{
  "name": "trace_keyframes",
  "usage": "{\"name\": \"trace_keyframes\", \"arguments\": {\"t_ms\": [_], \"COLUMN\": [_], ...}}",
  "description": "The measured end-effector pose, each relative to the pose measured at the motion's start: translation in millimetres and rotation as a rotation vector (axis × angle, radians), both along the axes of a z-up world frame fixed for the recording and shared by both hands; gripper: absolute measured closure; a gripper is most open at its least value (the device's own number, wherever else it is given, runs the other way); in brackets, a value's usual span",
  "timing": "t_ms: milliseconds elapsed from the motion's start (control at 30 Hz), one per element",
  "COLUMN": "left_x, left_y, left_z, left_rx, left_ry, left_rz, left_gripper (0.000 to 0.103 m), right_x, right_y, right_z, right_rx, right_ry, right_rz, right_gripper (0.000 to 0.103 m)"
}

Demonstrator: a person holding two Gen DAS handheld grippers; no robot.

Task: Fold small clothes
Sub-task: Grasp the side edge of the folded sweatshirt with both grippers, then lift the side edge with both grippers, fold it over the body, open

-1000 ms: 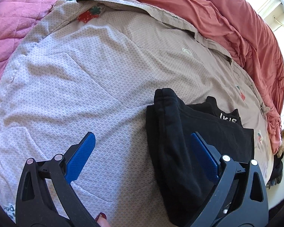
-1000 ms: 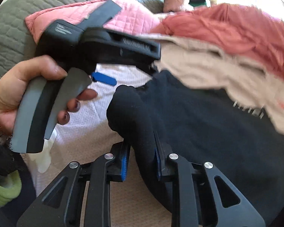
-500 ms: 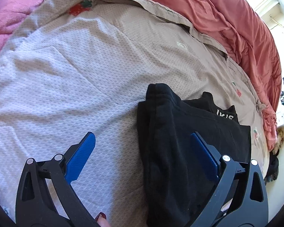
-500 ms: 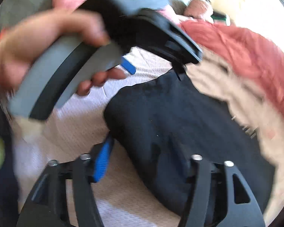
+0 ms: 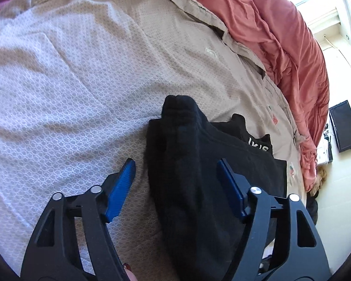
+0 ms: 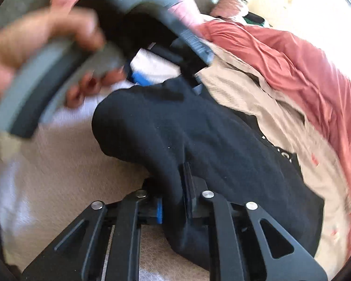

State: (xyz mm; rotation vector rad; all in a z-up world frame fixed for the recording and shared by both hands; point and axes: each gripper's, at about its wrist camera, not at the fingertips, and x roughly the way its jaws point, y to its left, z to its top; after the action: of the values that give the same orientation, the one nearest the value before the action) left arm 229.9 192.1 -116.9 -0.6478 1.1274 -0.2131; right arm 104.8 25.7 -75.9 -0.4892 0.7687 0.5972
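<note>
Black cloth (image 5: 199, 187): we see it in the lower middle, lying on the tan bed cover (image 5: 82, 82).
Left gripper (image 5: 175, 178): closing, fold between, not touching yet.
Right gripper (image 6: 173, 201): closing, pinching the cloth's edge.

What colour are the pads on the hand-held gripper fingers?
Blue pads, clearest in the left wrist view.

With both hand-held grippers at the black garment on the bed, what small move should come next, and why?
Probably finish closing the left hand-held gripper: its jaws are closing around the black garment's folded edge, pads not yet touching. The right hand-held gripper already pinches the same garment, so both ends could then be lifted together.
</note>
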Motion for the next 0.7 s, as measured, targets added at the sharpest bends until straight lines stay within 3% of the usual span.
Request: {"name": "trace_keyframes", "arguments": {"t_ms": [100, 200, 267, 300, 367, 433, 700], "left_x": [-0.2, -0.1, 0.2, 0.3, 0.2, -0.3, -6.1], "left_y": [1.9, -0.4, -3.5, -4.8, -7.4, -7.9, -20.0], "left_z": [-3.8, -7.8, -11.2, -12.7, -13.6, -9.4, 21.9], "left_rx": [-0.044, -0.108, -0.153, -0.163, -0.154, -0.148, -0.137], "left_ry": [0.009, 0.014, 0.019, 0.022, 0.020, 0.004, -0.082], "left_rz": [0.016, 0.005, -0.001, -0.002, -0.002, 0.003, -0.018], "left_gripper": [0.032, 0.035, 0.054, 0.056, 0.078, 0.088, 0.095], "right_x": [0.4, 2.2, 0.5, -1.0, -2.7, 3.2, 2.1], "right_y": [-12.5, -20.0, -19.6, -18.0, -14.2, -12.6, -13.5], "right_z": [15.3, 18.2, 16.1, 15.7, 14.9, 13.0, 16.7], "right_rx": [0.120, 0.170, 0.170, 0.166, 0.157, 0.141, 0.101], "right_ry": [0.052, 0.090, 0.098, 0.099, 0.098, 0.088, 0.049], "right_rz": [-0.035, -0.046, -0.043, -0.039, -0.036, -0.029, -0.027], "right_gripper": [0.093, 0.093, 0.093, 0.093, 0.093, 0.093, 0.093]}}
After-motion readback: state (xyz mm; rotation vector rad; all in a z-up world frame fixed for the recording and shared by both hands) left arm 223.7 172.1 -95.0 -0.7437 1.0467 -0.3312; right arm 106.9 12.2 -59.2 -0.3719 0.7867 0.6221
